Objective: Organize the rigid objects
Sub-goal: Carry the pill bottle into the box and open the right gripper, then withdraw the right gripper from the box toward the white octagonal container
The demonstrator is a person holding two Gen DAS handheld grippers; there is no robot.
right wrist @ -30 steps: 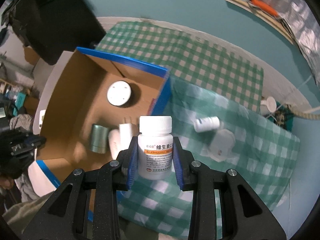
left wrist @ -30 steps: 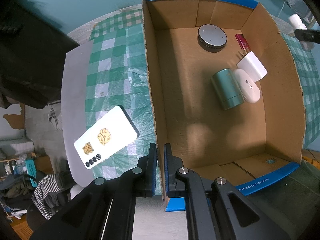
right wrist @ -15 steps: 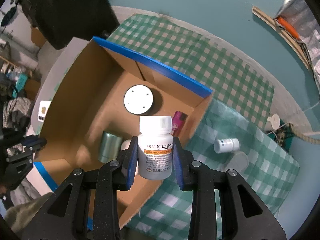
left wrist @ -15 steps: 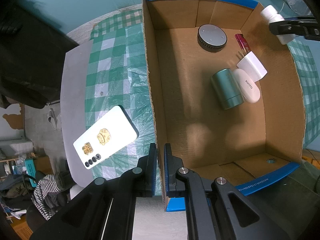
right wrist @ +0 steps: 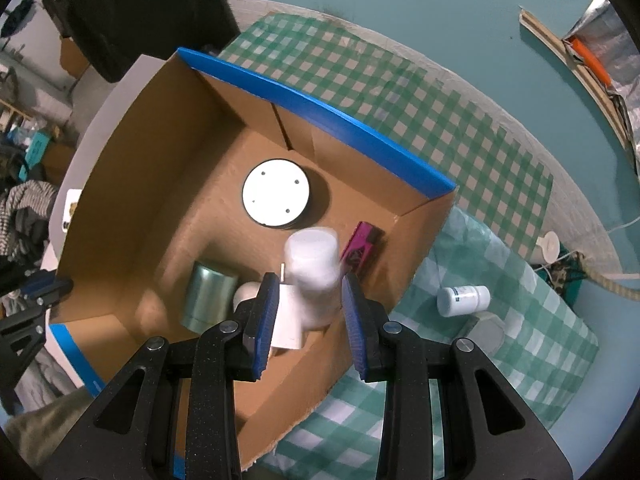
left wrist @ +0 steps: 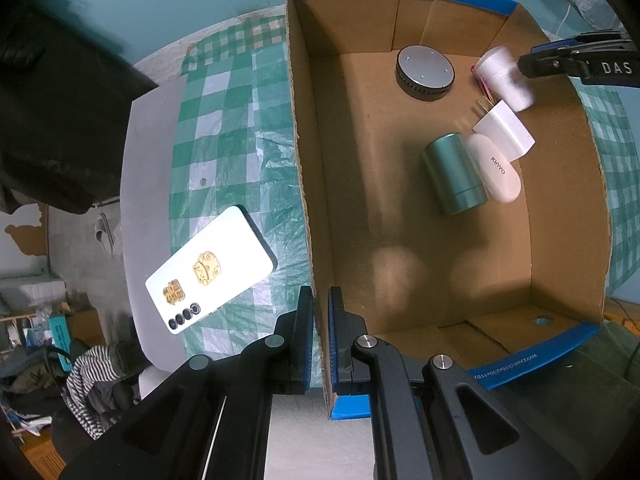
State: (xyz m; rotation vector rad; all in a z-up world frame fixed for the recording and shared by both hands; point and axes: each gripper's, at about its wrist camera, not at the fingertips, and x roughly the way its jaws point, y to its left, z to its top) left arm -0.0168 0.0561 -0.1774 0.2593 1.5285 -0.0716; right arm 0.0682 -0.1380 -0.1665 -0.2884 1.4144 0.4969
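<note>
Right fingers (right wrist: 308, 312) apart, bottle (right wrist: 314, 270) loose (blurred) | left fingers (left wrist: 317, 320) clamp box wall (left wrist: 310, 216)

A teal floor (right wrist: 420, 8) spreads around a pale table (left wrist: 148, 184) that is covered in part by a green-and-white checked cloth (right wrist: 404, 92). On the far right, a strip of wood (right wrist: 560, 56) lies on the floor beside crinkled silver foil (right wrist: 612, 20) with something orange tucked in it. A white cable (right wrist: 624, 224) and a braided rope (right wrist: 612, 284) trail off at the table's right edge. To the left, a dark bulky shape (left wrist: 52, 108) looms; below it sit heaped clothes, a striped garment (left wrist: 92, 376) among them, and a worn patch of wall (left wrist: 28, 236).
</note>
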